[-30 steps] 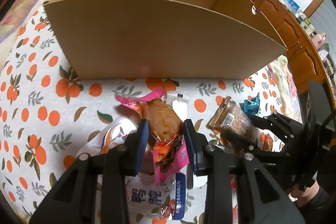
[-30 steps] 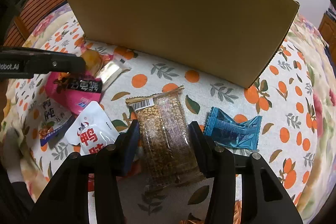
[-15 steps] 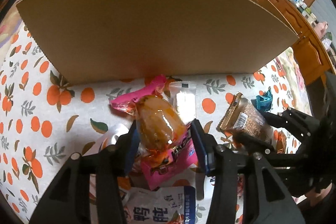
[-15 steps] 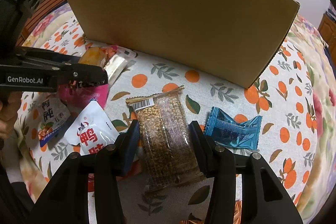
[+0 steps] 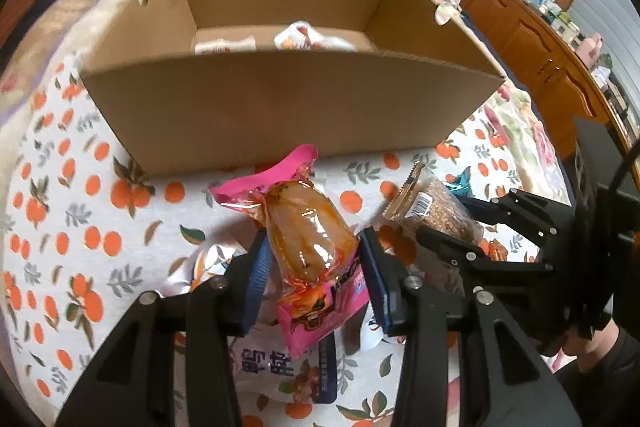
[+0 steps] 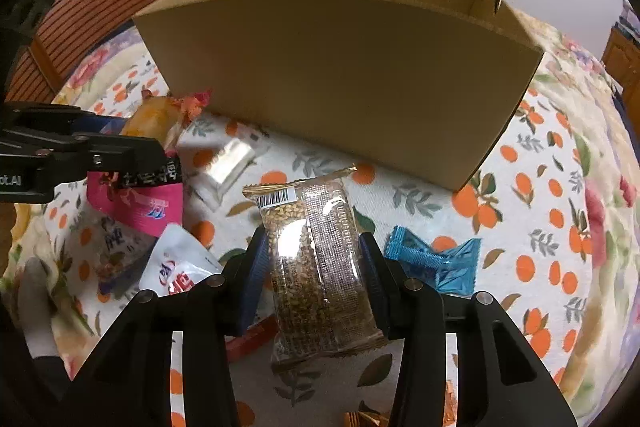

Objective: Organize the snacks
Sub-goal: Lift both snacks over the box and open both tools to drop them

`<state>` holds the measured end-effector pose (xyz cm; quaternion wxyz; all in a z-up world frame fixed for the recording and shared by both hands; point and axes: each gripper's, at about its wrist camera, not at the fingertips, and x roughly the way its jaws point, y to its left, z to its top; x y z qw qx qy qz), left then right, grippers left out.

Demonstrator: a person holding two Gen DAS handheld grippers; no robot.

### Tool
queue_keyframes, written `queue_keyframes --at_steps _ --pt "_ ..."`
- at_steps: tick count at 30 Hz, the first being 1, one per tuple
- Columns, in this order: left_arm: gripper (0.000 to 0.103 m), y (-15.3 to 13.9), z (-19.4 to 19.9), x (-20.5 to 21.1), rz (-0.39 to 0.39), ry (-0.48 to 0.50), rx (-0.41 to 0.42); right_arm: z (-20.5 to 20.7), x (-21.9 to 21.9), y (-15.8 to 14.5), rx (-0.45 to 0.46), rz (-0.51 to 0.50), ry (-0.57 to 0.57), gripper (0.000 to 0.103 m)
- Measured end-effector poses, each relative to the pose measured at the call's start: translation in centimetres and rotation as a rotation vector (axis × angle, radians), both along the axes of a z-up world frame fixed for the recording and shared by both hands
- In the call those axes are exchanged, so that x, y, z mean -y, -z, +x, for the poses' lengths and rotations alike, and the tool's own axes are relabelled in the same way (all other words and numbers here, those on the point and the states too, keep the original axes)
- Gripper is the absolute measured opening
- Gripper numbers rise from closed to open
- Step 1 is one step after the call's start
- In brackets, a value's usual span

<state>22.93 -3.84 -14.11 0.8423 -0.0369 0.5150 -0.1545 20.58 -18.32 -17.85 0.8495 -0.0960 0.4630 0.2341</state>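
- Left gripper: closing, its pads pressed on the pink pack, which is lifted clear of the cloth. The pack's long axis runs along the fingers, its sealed pink end pointing at the box.
- Right gripper: closing, pads against both long sides of the grain bar; the bar's long axis also runs along the fingers, barcode end forward.
- Key relation: the box stands directly ahead of both grippers, its near wall between packs and interior; each load must clear that rim. Judged from the raised pack, the left hand is nearer to dropping in.
- Box floor already holds a few packs.
- Blue candy lies just right of the bar.
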Motion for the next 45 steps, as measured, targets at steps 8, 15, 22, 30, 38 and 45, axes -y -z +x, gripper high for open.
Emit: queue_keyframes --at_steps 8,15,22,30,38,45 --pt "0.043 -3.5 -0.7 -0.6 -0.029 0.01 0.068 -0.8 1.4 -2.8 0.059 0.037 0.028 0.045" --pt "0.043 -6.1 -1.0 -1.1 -0.044 0.012 0.13 -1.3 1.5 -5.2 0.109 0.063 0.036 0.045" --pt "0.043 -7.9 -0.8 -1.6 -0.023 0.009 0.184 -1.4 1.9 -7.1 0.155 0.092 0.051 0.045" --pt "0.043 -9.7 -1.0 -2.1 0.007 0.004 0.248 -1.9 2.5 -8.7 0.2 0.12 0.068 0.045" --pt "0.043 -10.7 0.0 -2.4 0.039 0.004 0.296 -1.8 2.5 -9.9 0.235 0.122 0.076 0.045" --pt "0.043 -12.1 2.7 -3.1 0.011 0.003 0.329 -0.6 2.0 -11.8 0.266 0.126 0.083 0.045"
